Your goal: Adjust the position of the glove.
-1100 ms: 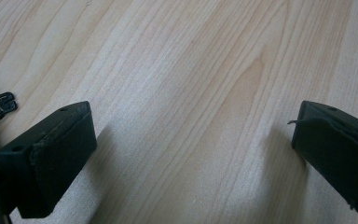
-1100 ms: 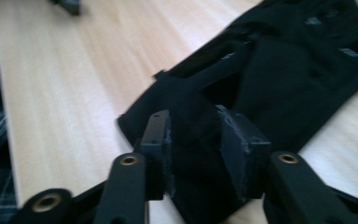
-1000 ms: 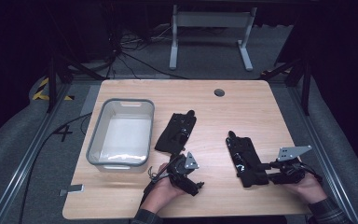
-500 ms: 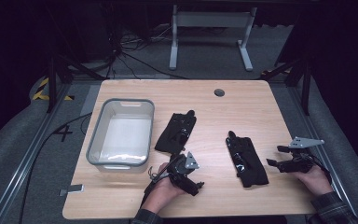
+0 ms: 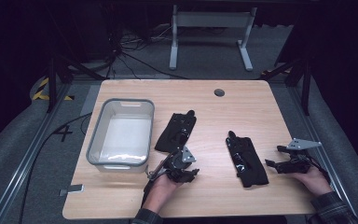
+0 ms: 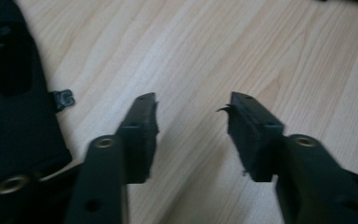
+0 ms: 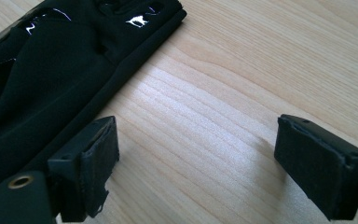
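Two black gloves on the table [image 5: 261,100]: left glove [image 5: 176,132] mid-table beside the clear bin [image 5: 121,132], right glove [image 5: 247,160] nearer the front edge. Left gripper [image 5: 186,171] jaws just narrowed, gap remains, only bare wood between them, glove at its side. Right gripper [image 5: 272,157] jaws just opened wide, nothing held, close to the right glove's cuff edge; open tabletop between the two gloves

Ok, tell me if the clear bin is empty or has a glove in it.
Empty: the clear bin shows only its pale floor; both black gloves lie outside on the table.
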The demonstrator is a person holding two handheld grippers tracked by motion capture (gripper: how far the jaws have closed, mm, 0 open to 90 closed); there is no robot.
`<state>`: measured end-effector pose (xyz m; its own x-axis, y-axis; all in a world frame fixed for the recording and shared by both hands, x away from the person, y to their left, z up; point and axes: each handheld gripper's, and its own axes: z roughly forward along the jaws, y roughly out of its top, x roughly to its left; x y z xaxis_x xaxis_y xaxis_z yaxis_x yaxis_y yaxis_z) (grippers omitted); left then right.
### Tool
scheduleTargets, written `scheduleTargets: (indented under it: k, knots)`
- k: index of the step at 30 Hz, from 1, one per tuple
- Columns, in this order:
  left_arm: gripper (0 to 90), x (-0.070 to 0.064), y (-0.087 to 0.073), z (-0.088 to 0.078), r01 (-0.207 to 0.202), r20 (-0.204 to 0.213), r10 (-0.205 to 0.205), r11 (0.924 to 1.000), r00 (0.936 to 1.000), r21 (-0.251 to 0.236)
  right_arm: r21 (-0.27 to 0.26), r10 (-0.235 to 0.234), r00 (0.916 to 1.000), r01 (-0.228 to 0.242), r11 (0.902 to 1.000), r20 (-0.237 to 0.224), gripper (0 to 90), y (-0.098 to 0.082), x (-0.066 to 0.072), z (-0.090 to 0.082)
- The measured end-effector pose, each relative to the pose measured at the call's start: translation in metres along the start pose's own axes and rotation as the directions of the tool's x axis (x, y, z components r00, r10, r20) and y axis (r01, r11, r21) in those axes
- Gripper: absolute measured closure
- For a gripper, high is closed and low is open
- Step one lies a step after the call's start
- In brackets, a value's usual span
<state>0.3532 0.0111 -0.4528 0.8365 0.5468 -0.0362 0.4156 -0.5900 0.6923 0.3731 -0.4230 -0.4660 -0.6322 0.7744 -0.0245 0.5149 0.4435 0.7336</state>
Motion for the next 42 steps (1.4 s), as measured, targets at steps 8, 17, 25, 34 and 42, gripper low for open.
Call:
scheduleTargets:
  k: [8, 17, 25, 34, 42]
  knots:
    - [89.4, 0.012, 0.018, 0.000, 0.061, 0.003, -0.061, 0.9972, 0.9981, 0.042, 0.001, 0.000, 1.0000, 0.000, 1.0000, 0.001, 13.9, 0.000, 0.000, 0.000]
    - [89.7, 0.030, 0.039, 0.004, 0.091, -0.057, -0.090, 0.9955, 0.9943, 0.025, 0.002, 0.000, 1.0000, 0.000, 1.0000, 0.001, 13.9, 0.000, 0.000, 0.000]
    - [89.7, 0.052, 0.054, 0.011, 0.128, -0.156, -0.125, 0.9917, 0.9798, 0.009, 0.002, 0.000, 1.0000, 0.000, 1.0000, 0.001, 13.9, 0.000, 0.000, 0.000]
    - [89.7, 0.068, 0.057, 0.024, 0.167, -0.245, -0.155, 0.9857, 0.9572, 0.027, 0.003, -0.003, 1.0000, 0.003, 1.0000, -0.003, 13.9, 0.000, 0.000, 0.000]
    - [89.7, 0.074, 0.051, 0.036, 0.196, -0.255, -0.172, 0.9779, 0.9517, 0.074, 0.003, -0.003, 1.0000, 0.004, 1.0000, -0.004, 13.9, 0.000, 0.000, 0.000]
